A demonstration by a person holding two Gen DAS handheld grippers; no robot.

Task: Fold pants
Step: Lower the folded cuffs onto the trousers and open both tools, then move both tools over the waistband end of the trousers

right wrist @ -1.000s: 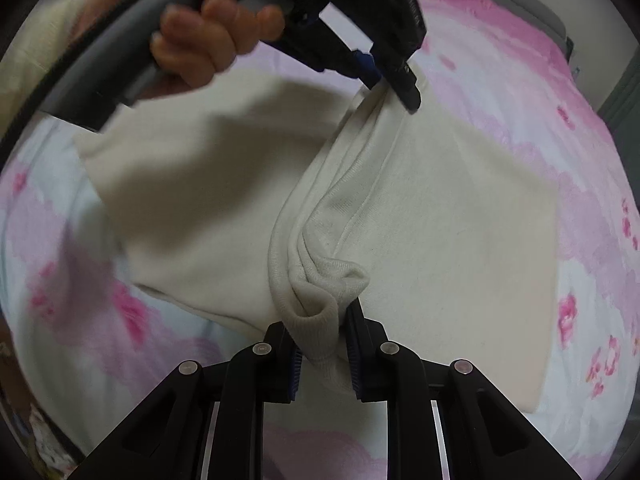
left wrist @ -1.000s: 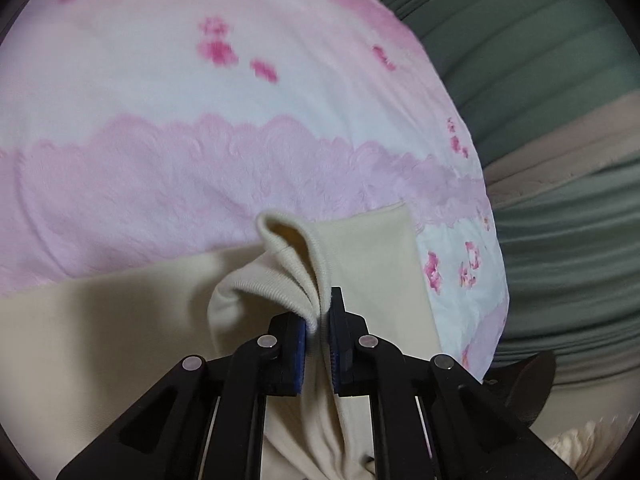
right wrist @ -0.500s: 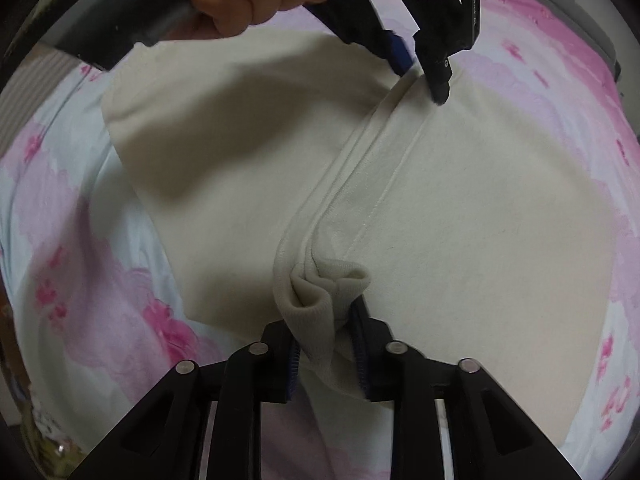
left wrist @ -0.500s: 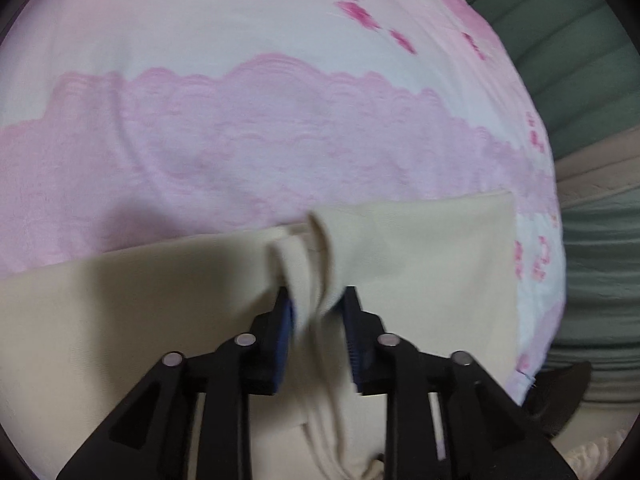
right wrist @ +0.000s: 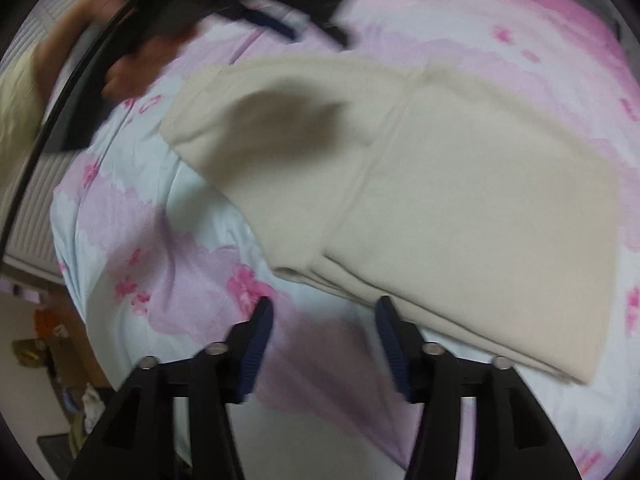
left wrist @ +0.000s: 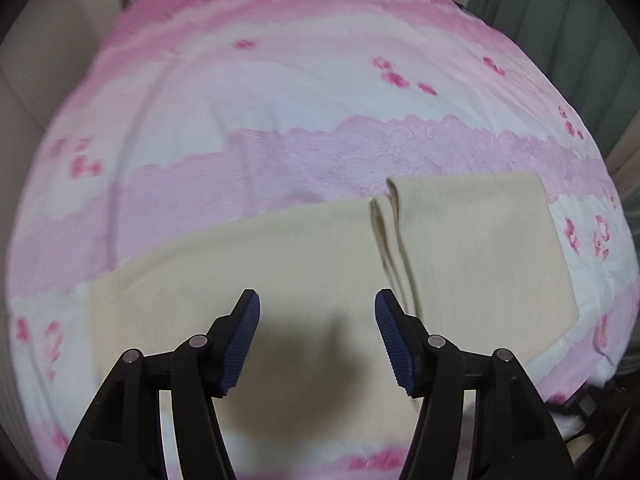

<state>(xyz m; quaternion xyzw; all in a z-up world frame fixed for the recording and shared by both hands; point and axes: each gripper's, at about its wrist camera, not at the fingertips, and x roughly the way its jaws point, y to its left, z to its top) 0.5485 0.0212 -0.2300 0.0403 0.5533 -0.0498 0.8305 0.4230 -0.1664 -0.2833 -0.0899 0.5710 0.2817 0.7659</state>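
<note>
Both grippers empty, cream pants [left wrist: 304, 264] lying folded on the bed [left wrist: 280, 112].

Left gripper [left wrist: 317, 340]: jaws wide apart, hanging over soft matte knit, raised doubled edge ahead. Right gripper [right wrist: 325, 340]: jaws spread, just off the near stacked edge of the pants [right wrist: 460, 208]. Risk judged: limp layers sliding on the smooth floral cover, or a low pad snagging the top flap and spoiling the rectangle.
</note>
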